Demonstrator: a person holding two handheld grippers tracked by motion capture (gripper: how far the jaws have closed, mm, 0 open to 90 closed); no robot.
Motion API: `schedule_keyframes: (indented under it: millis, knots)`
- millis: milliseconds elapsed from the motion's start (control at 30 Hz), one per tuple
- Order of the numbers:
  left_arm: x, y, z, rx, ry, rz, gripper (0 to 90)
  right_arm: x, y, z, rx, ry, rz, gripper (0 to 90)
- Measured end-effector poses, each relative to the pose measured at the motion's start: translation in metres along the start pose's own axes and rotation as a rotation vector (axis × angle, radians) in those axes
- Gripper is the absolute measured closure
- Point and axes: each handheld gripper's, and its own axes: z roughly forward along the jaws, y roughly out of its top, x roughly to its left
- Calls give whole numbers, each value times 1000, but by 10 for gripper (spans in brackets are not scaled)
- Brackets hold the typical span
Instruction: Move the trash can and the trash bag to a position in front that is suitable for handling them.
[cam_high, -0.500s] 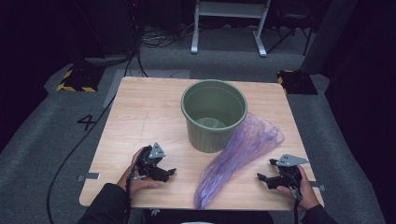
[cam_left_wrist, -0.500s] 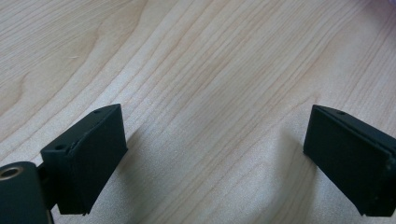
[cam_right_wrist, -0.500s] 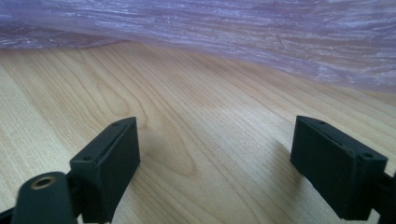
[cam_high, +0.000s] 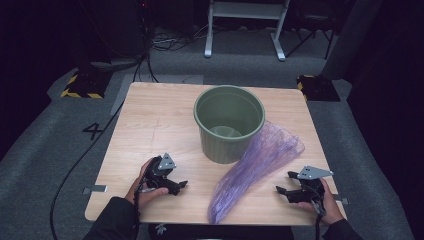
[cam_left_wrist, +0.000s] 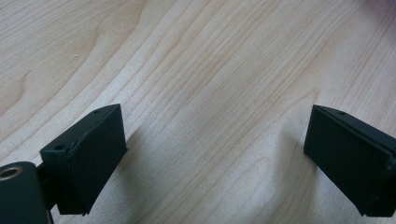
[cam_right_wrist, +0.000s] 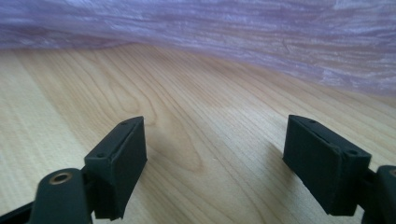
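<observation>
- Purple plastic bag (cam_high: 260, 167) lies flat on the table (cam_high: 150, 125), leaning against the green bin (cam_high: 229, 122).
- Right gripper (cam_high: 284, 189) rests just beside it, jaws spread, empty.
- Left gripper (cam_high: 181, 187) sits well apart, jaws spread.

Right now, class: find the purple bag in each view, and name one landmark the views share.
High view: the purple bag lies slantwise right of centre, upper end against the green bin, lower end at the near table edge.
Left gripper view: a faint purple tint at the top right corner, too little to be sure.
Right gripper view: bag stretches across the top, beyond the open jaws.
Shared landmark: the pale wooden tabletop.
</observation>
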Motion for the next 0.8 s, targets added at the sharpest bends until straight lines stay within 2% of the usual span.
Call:
schedule_keyframes:
  millis: [100,167,200,267,367,500,633,700,800]
  knots:
    - [0,-1,-2,6,6,0,53,-1,4,-2,-19,-18,6,209]
    - [1,-2,-2,3,6,0,53,1,14,-6,-68,-29,0,204]
    - [1,-2,-2,3,6,0,53,1,14,-6,-68,-29,0,204]
    - [1,-2,-3,5,7,-1,53,3,24,-8,-103,-13,-11,208]
    - [1,-2,-3,4,7,-2,53,8,35,-7,-128,-17,-31,215]
    - [1,-2,-3,5,7,-1,53,15,49,-5,-153,-21,-59,222]
    - [1,-2,-3,4,7,-1,53,20,61,0,-157,-4,-72,222]
    - [1,-2,-3,5,7,-1,53,22,66,3,-153,-16,-84,222]
    - [1,-2,-3,4,7,-2,53,24,72,9,-153,-7,-87,221]
